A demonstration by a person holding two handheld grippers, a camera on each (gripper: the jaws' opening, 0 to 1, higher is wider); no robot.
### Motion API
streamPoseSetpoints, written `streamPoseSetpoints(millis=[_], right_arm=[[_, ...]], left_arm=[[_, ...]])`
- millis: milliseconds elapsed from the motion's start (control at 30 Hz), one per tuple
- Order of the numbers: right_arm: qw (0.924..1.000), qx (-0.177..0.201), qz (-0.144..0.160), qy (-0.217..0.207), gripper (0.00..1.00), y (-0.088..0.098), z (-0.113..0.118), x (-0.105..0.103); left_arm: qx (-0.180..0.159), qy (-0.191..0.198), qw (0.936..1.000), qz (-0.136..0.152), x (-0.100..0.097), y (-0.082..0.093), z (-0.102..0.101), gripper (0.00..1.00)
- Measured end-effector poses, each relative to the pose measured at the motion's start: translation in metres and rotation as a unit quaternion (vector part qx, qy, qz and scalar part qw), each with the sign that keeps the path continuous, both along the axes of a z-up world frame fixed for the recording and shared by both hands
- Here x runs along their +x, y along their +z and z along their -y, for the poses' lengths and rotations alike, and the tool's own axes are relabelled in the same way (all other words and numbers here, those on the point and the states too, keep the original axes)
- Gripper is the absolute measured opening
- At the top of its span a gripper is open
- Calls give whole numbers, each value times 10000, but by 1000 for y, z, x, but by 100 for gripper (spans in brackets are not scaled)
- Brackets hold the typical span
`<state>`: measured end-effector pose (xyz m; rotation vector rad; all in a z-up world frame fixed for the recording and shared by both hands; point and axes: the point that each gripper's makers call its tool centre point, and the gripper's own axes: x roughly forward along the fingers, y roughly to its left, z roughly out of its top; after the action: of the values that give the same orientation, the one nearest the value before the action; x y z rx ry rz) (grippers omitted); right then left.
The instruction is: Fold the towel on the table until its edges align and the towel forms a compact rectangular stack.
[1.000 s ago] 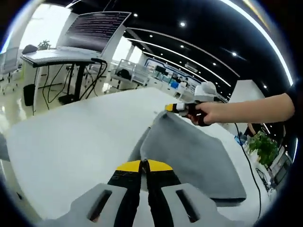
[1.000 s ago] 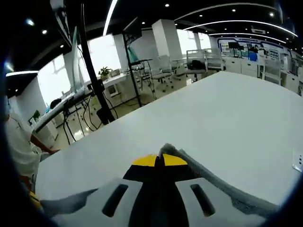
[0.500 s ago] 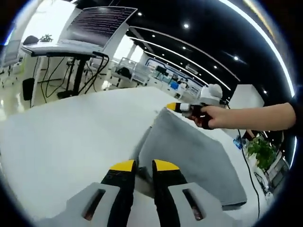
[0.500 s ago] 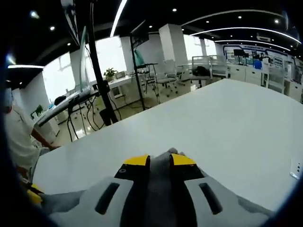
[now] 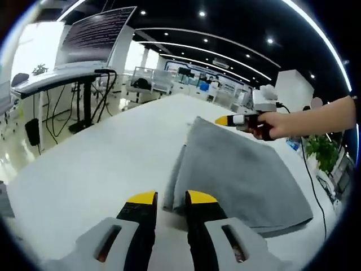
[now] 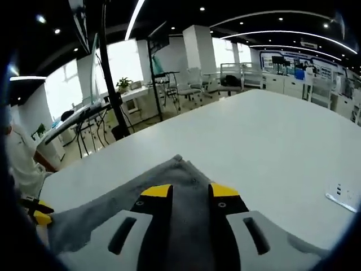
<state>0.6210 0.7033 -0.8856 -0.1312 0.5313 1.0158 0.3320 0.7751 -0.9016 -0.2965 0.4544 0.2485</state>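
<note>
Left gripper view: your left gripper point(image 5: 171, 199) sits bottom centre, yellow-tipped jaws parted by a narrow gap, nothing between them. The grey towel point(image 5: 237, 169) lies folded on the white table point(image 5: 96, 164), centre to right of frame, its near corner just past your jaw tips and apart from them. A second layer edge shows along the towel's left side. Your right gripper point(image 5: 228, 120) comes in from the upper right, held by your hand point(image 5: 269, 124), tips at the towel's far corner; cannot tell from here how wide it is parted.

Right gripper view: your right gripper point(image 6: 190, 192) is bottom centre, jaws apart with a clear gap, gripping nothing. The towel point(image 6: 175, 186) lies flat under and between the jaws, its corner pointing up-frame at centre. The table point(image 6: 271, 135) runs off to the right. A small white tag point(image 6: 342, 200) lies on the table at the right edge. A yellow tip of the left gripper point(image 6: 35, 217) shows at lower left. A monitor on a stand point(image 5: 96, 34) sits upper left in the left gripper view.
</note>
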Motion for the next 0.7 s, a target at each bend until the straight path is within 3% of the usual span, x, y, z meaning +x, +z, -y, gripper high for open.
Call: streamPoseSetpoints(millis=[267,533,700], right_arm=[[9995,-155,30,-286,27,-1,41,9],[9972,-285,30,-688,27,-1,92,30],[9964,-317,69,-782,27,5,111,32]], left_arm=[[91,4,9998,-162,-1,-5,-5,20],[146,-11,9996,-247,3,-8,-7,19],[211,-13,9994,-276,5,-8,-8,19]])
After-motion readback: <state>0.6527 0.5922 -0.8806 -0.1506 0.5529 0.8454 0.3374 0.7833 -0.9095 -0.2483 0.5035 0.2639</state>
